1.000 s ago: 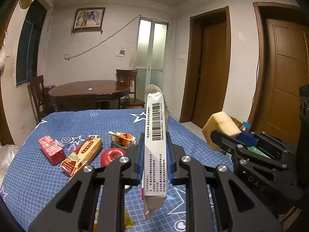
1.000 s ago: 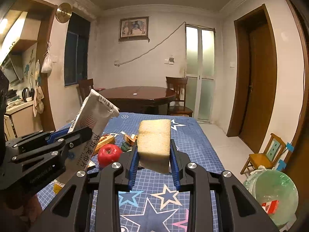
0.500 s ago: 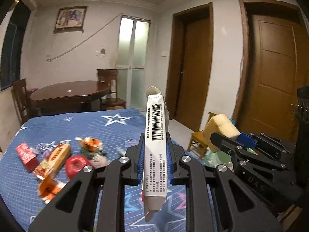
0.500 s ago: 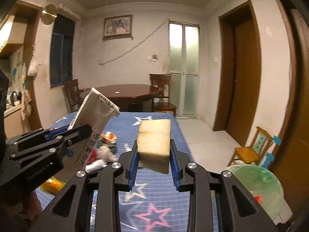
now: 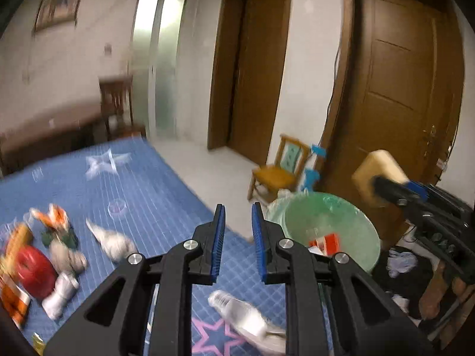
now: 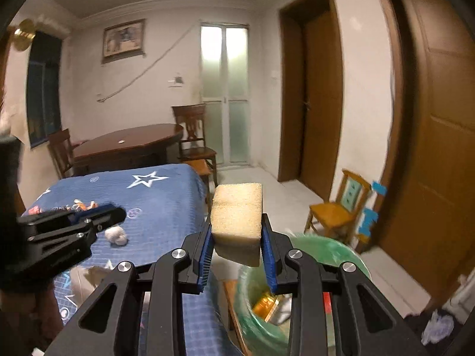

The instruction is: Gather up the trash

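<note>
My left gripper [image 5: 236, 237] is over the blue star cloth [image 5: 154, 184], jaws close together with nothing between the blue pads. A white packet [image 5: 246, 323] lies blurred on the cloth just below its fingers. My right gripper [image 6: 236, 249] is shut on a yellow sponge [image 6: 237, 219], held over the near rim of the green-lined bin [image 6: 329, 252]. In the left wrist view the sponge [image 5: 377, 163] and the right gripper [image 5: 386, 187] hang right of the bin [image 5: 332, 222], which holds a red and white box and other trash. In the right wrist view the left gripper [image 6: 115, 213] is at the left.
On the cloth lie a red apple [image 5: 32, 267], crumpled tissues [image 5: 112, 240], orange wrappers [image 5: 53, 216] and a white roll [image 5: 59, 293]. A small wooden chair [image 5: 279, 172] stands behind the bin, before the brown doors. A dark dining table [image 6: 127, 145] with chairs is at the back.
Both views have swung right towards the bin. The barcode packet has left the left gripper's jaws and lies on the cloth below. The sponge stays gripped on the right.
</note>
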A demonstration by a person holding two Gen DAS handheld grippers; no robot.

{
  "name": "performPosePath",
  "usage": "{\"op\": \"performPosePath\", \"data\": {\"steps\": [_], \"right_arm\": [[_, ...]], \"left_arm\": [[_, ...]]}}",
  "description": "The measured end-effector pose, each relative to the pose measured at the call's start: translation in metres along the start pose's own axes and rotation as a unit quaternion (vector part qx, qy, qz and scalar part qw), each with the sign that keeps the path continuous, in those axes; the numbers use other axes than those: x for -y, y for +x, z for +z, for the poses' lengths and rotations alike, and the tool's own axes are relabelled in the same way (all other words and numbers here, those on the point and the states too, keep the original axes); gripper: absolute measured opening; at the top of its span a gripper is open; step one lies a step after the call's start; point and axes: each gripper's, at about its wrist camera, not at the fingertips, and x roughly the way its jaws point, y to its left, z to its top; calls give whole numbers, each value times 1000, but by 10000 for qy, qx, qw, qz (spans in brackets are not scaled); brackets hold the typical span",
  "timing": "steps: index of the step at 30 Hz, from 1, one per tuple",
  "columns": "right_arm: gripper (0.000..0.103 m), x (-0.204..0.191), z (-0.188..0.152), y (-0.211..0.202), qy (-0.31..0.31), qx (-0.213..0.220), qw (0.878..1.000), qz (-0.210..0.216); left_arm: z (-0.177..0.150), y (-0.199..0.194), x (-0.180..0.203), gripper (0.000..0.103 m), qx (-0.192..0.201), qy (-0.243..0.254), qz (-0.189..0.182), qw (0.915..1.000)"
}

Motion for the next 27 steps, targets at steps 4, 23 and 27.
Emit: {"op": "performPosePath", "data": {"steps": [4,23,27], "right_arm": [[30,24,-22,12,277,-184,9992,233],[31,-49,-83,15,324,-672,9930,921],[31,-57,-86,16,303,-688,9925,968]], "left_arm": [[0,9,-22,18,-477,-23,-214,9986],[-117,-3,-14,82,-2114,-28,-270,9770],[-126,5,-3,78,-2042,96,-134,9788]]}}
